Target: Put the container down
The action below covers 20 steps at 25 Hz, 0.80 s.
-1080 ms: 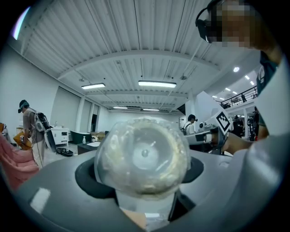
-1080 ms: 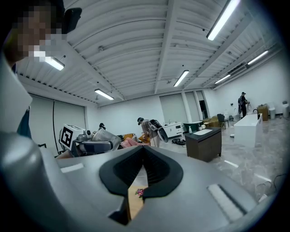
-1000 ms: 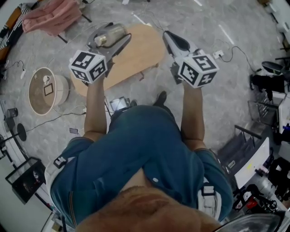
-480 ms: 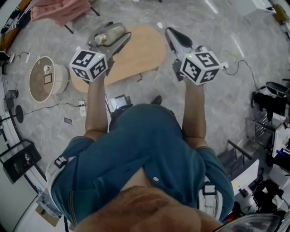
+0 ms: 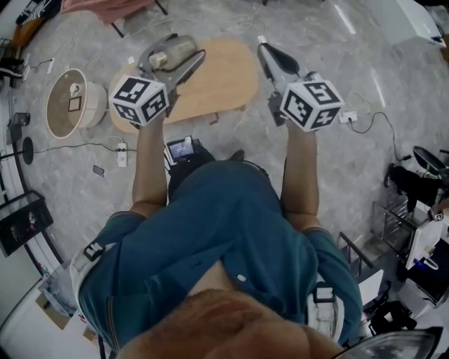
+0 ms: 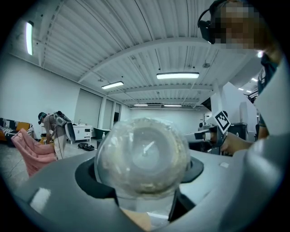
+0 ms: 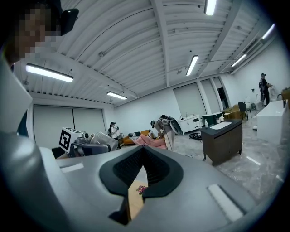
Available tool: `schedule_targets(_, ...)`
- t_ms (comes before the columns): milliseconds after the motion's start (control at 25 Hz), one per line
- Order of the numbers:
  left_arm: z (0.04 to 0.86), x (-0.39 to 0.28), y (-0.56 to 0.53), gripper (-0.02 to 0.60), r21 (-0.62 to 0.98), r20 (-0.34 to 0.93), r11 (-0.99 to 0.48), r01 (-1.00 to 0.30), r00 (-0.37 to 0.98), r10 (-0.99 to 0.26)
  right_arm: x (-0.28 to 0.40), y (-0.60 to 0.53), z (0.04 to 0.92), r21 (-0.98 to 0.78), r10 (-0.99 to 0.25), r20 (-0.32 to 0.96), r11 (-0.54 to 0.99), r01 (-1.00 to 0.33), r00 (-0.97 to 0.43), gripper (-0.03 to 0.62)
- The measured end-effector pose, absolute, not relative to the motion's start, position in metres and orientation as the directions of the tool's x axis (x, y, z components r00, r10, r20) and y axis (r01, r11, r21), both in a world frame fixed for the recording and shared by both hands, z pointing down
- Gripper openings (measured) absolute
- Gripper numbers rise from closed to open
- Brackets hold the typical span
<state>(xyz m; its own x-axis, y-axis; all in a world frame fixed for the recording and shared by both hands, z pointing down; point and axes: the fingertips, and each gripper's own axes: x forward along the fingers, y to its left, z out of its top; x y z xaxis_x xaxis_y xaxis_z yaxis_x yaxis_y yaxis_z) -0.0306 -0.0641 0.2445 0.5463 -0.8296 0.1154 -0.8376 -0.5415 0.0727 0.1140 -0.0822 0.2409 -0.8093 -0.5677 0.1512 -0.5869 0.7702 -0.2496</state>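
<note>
A clear rounded container (image 5: 170,52) with pale beige contents lies between the jaws of my left gripper (image 5: 175,56), which is shut on it above the left end of an oval wooden table (image 5: 221,80). In the left gripper view the container (image 6: 142,154) fills the gap between the jaws, its round end facing the camera. My right gripper (image 5: 265,50) hovers over the table's right end, shut and holding nothing. In the right gripper view its pads (image 7: 136,165) meet, and a strip of table (image 7: 132,201) shows below them.
A round wood-topped drum (image 5: 70,111) stands on the floor to the left. A small screen device (image 5: 181,148) lies near the person's feet, a power strip (image 5: 349,117) to the right, pink cloth (image 5: 105,5) at the top. People stand far off by a dark cabinet (image 7: 222,138).
The floor and table have slid right and down a little in the head view as the person shifted. Both grippers keep their pose, the left still holding the container.
</note>
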Motion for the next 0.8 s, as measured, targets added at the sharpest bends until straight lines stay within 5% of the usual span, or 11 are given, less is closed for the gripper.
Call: schedule_targets(800, 0.256, -0.044, -0.193, 0.330, 0.107, 0.129, -0.691, -0.714, 0.700, -0.703, 0.108, -0.171, 0.242, -0.252, -0.723, 0.187, 0.619, -0.744, -0.665, 0.009)
